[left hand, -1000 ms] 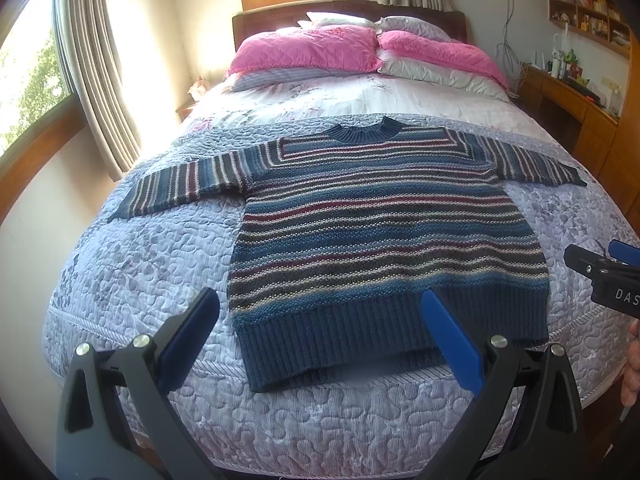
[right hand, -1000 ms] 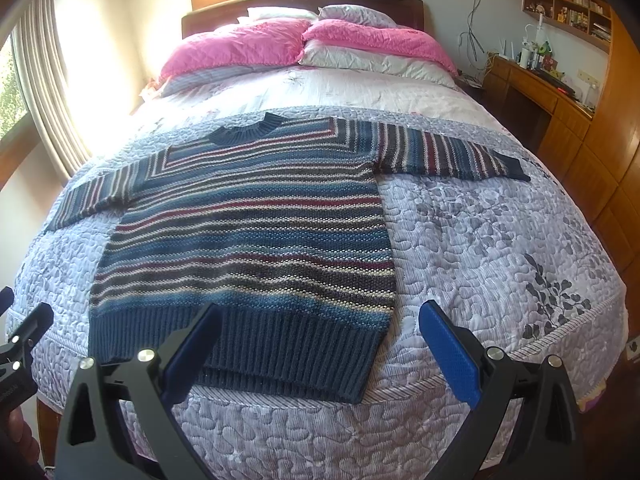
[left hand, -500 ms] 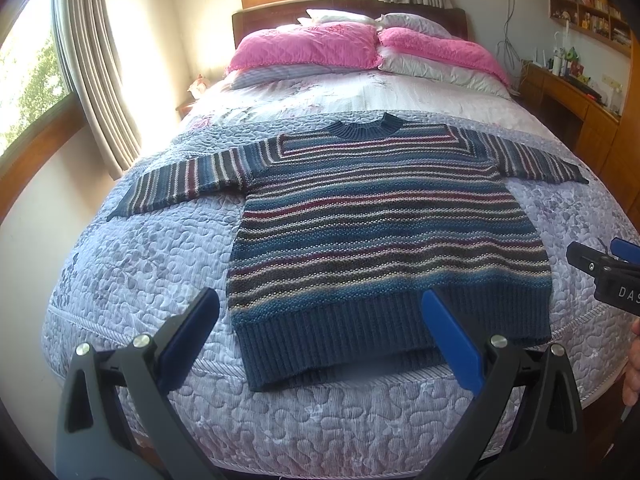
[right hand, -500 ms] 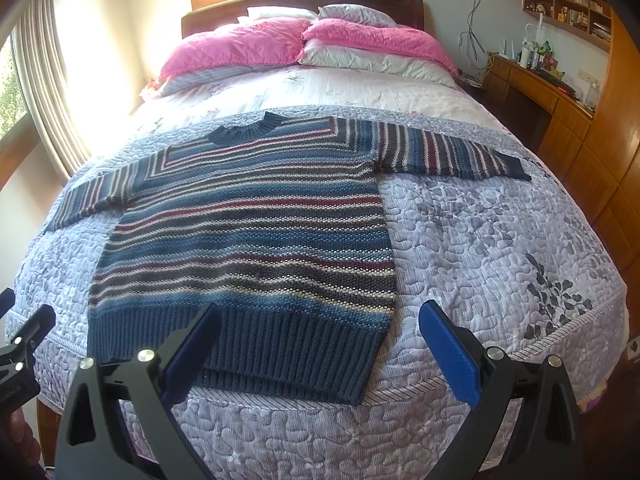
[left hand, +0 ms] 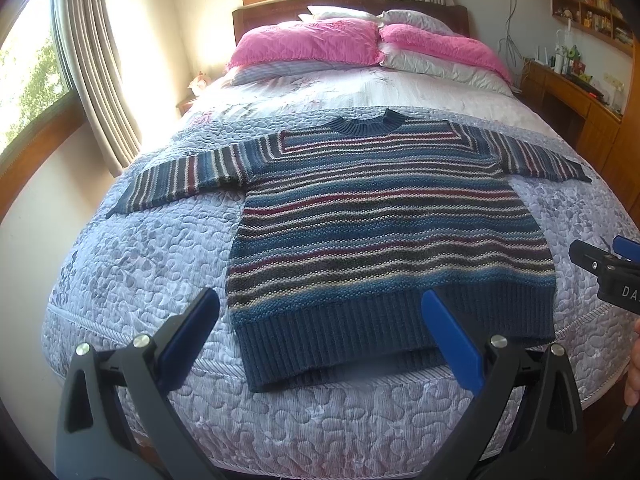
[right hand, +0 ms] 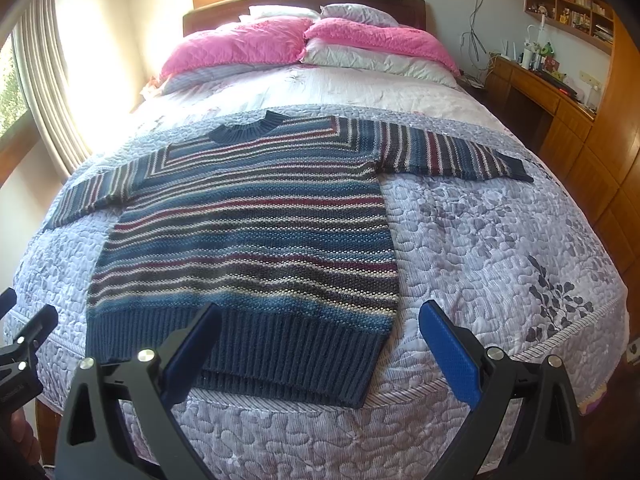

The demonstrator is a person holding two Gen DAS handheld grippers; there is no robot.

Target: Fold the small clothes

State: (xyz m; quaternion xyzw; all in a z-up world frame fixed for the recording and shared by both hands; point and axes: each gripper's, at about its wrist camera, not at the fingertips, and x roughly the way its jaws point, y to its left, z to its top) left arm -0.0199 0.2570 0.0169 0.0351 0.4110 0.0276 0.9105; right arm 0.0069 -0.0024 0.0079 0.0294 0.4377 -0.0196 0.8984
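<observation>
A blue striped knit sweater (left hand: 384, 224) lies flat on the quilted bed, sleeves spread to both sides, ribbed hem at the near edge. In the right wrist view the same sweater (right hand: 256, 240) fills the left half of the bed. My left gripper (left hand: 320, 336) hovers open above the hem, holding nothing. My right gripper (right hand: 320, 344) also stands open, over the hem's right corner, empty. The right gripper's black body (left hand: 608, 276) shows at the right edge of the left wrist view. The left gripper's body (right hand: 20, 352) shows at the left edge of the right wrist view.
The lavender quilt (left hand: 140, 264) covers the bed, with pink pillows (left hand: 308, 44) at the headboard. A wooden desk and shelves (right hand: 552, 92) line the right wall. Curtains and a window (left hand: 92, 64) stand on the left. A hand (left hand: 634, 364) shows at the right edge.
Both grippers have edged slightly toward the bed; the sweater sits a little lower in the left wrist view. Nothing was taken hold of.
</observation>
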